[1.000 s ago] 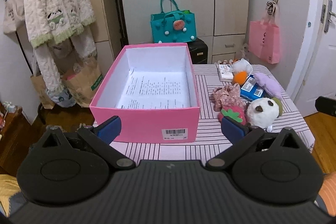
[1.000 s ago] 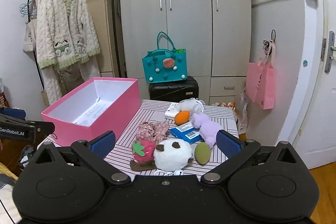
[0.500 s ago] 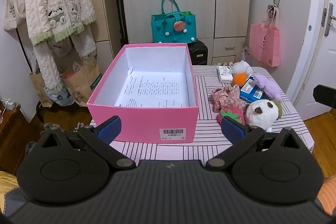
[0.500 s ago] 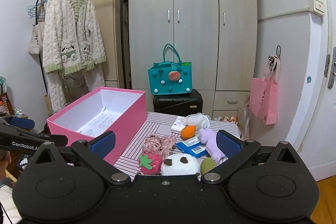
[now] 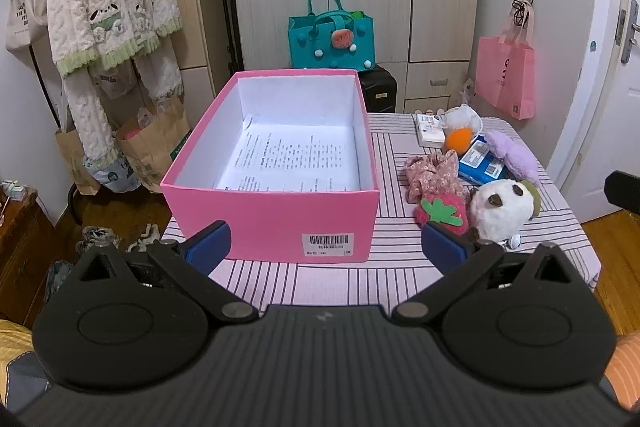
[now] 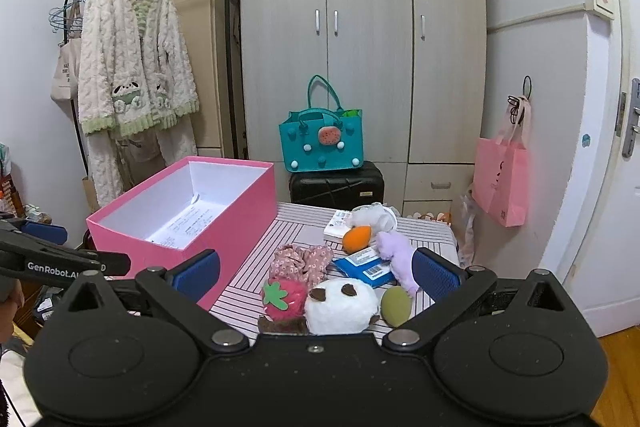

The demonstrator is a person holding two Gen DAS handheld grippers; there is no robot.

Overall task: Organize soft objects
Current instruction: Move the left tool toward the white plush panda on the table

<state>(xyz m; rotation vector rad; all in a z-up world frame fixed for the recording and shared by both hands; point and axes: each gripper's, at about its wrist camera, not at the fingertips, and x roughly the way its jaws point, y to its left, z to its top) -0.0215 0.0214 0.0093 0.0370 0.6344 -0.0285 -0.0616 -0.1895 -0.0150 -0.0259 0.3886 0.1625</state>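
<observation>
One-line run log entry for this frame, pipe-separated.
phase: pre-grasp | left gripper: open, empty | right gripper: open, empty, facing toy pile | pink box: only paper inside | white plush, strawberry plush: on striped table

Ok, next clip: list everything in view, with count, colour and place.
box: 1, pink, open, table's left part, printed paper inside
table: 1, pink-striped cloth
strawberry plush: 1, red and green, near edge
panda plush: 1, white, beside strawberry
green pad: 1, right of panda
floral scrunchie: 1, pink, behind strawberry
blue packet: 1, middle of pile
purple plush: 1, right side
orange sponge: 1, far side
teal bag: 1, on black suitcase
pink bag: 1, hanging right
robe: 1, cream, on rack
wardrobe: 1, grey
left gripper: fingers open, holding nothing
right gripper: fingers open, holding nothing
</observation>
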